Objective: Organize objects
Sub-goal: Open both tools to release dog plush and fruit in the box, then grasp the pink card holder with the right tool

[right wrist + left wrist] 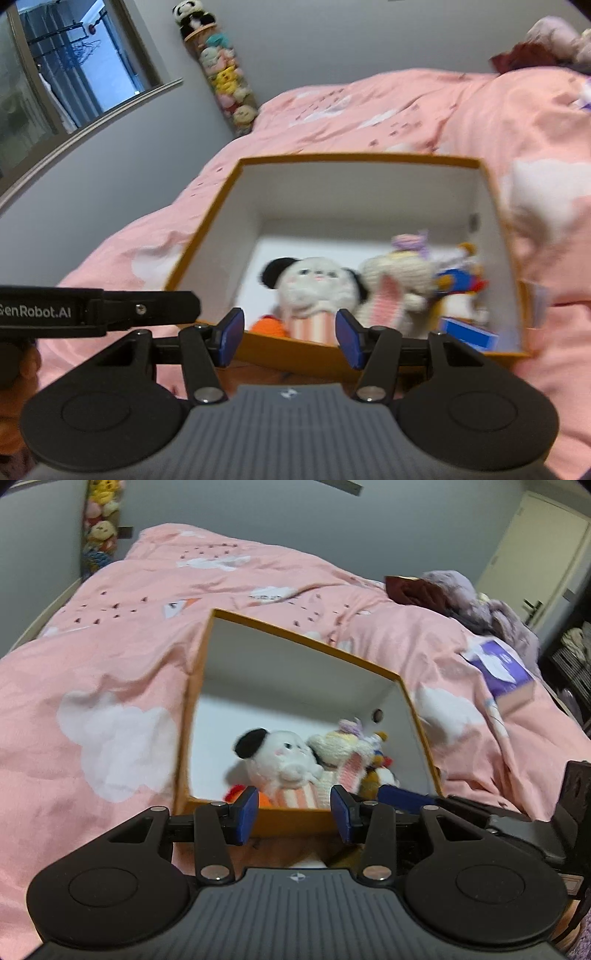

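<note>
Open square cardboard box [207, 686] [207, 251], orange outside and on the rim, plain white inside, sits on the bed straight ahead of both sets of jaws, its near wall just past the fingertips. Inside, bunched toward the near-right part: fluffy white plush with round black ears [280, 757] [317, 284] and pink cheeks, on a pink-and-white striped body; crocheted cream bunny with pink inner ear [343, 753] [391, 288] topped by a small lilac bit, touching the plush on its right; orange toy [236, 794] [269, 326] low by the near wall, mostly hidden; a red, yellow and blue toy [458, 280] further right, blurred; blue flat box [402, 795] [469, 332] in the near-right corner.

Left gripper [294, 810]: blue pads apart at medium width, nothing between them, hovering at the box's near wall. Right gripper [291, 334]: same, jaws parted and empty, pointing over the near wall.

Box rests on a wrinkled pink cotton duvet with white cloud prints [110, 686] [406, 110]. Right of the left jaws, well apart: purple tissue pack [498, 664].
</note>
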The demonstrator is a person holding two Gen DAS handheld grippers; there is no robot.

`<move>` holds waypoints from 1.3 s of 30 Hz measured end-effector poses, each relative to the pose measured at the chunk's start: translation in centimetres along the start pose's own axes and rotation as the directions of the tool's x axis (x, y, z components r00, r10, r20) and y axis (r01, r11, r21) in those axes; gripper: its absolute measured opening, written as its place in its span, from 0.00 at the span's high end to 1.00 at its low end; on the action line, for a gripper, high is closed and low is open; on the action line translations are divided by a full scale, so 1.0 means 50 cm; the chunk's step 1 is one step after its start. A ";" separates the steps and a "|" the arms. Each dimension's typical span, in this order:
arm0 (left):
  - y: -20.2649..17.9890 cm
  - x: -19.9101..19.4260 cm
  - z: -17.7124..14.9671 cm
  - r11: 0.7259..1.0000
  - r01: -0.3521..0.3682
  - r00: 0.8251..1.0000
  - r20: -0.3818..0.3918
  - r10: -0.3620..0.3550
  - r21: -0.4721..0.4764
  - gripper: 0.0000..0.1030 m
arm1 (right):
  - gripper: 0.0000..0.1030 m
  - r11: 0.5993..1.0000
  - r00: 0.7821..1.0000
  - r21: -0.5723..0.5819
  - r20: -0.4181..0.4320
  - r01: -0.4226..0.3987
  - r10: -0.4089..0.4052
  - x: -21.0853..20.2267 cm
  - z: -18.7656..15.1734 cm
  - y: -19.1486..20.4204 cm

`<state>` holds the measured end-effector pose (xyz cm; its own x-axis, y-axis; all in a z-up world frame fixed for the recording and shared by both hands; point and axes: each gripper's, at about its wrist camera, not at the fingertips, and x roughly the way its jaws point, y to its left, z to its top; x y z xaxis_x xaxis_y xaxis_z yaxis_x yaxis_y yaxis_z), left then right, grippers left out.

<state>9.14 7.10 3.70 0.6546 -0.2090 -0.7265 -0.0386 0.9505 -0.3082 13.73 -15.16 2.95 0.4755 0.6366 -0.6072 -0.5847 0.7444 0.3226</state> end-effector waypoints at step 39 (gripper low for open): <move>-0.160 0.144 -0.071 0.979 0.184 0.968 -0.187 -0.166 0.084 0.52 | 0.64 0.920 0.923 -0.074 0.025 0.385 -0.385 -0.098 -0.014 -0.160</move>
<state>11.49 -2.82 -1.24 0.4989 -0.4027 -0.7674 0.1463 0.9119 -0.3835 15.61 -24.37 2.84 0.6801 0.3061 -0.6662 -0.4032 0.9151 0.0088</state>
